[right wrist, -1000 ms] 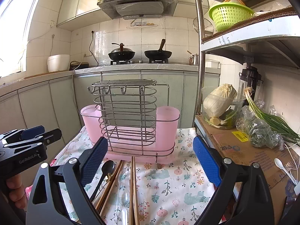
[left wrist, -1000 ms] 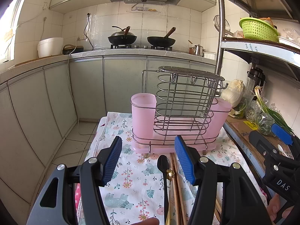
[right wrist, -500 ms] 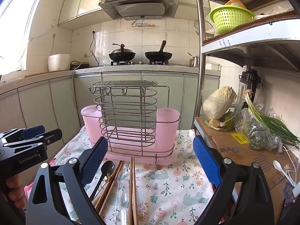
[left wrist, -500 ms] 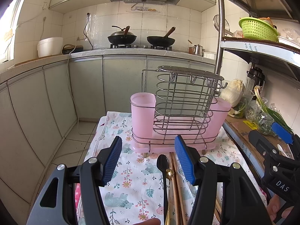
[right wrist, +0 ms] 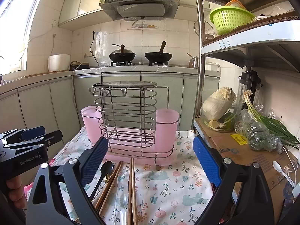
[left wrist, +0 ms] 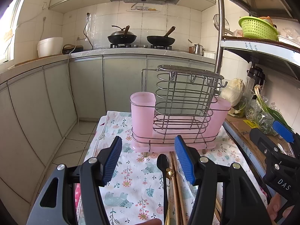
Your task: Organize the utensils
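Observation:
A wire utensil rack [left wrist: 185,101] with two pink cups [left wrist: 142,112] stands at the far end of a floral cloth [left wrist: 129,180]; it also shows in the right wrist view [right wrist: 127,116]. Before it lie a black spoon [left wrist: 164,166], wooden chopsticks [right wrist: 132,185] and a clear plastic spoon [right wrist: 121,204]. My left gripper [left wrist: 148,155] is open and empty, above the black spoon. My right gripper [right wrist: 150,161] is open and empty, above the chopsticks. Each gripper shows at the edge of the other's view.
A metal shelf to the right holds a cardboard box [right wrist: 243,153], cabbage [right wrist: 219,101], green onions [right wrist: 270,123] and a white spoon [right wrist: 279,168]. A green basket [right wrist: 230,18] sits on the upper shelf. Counters and a stove [left wrist: 140,45] stand behind.
Both grippers have barely moved; the right view has shifted slightly. Both stay open and empty.

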Demonstrator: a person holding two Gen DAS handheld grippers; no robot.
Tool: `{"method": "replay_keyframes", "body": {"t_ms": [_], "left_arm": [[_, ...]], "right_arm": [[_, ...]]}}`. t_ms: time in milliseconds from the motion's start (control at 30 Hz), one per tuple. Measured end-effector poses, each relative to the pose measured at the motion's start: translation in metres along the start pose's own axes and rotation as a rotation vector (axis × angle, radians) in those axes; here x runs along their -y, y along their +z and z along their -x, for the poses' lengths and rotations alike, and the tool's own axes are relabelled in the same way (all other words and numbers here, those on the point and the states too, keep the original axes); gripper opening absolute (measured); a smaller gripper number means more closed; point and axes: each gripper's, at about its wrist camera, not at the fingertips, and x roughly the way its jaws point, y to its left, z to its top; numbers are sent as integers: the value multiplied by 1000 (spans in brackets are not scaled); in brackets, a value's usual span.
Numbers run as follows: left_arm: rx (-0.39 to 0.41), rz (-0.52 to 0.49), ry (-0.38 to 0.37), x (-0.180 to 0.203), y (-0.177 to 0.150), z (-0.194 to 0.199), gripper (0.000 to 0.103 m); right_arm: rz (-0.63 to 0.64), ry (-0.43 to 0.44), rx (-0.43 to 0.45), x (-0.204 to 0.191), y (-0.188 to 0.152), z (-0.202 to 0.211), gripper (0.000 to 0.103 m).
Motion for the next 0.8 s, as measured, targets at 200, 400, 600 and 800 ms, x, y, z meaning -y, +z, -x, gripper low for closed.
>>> {"method": "replay_keyframes", "body": {"t_ms": [200,400,600,800], "left_arm": [[0,0,0,0,0,0,58],[0,2,0,1,2,0,58],[0,5,0,-1,2,1,58],[0,5,0,-1,2,0,58]], "right_arm": [[2,1,2,0,1,1,93],[6,2,1,-1,1,1,93],[7,1,1,-1,1,0,93],[9,3,-2,-2,2,-1,93]]}}
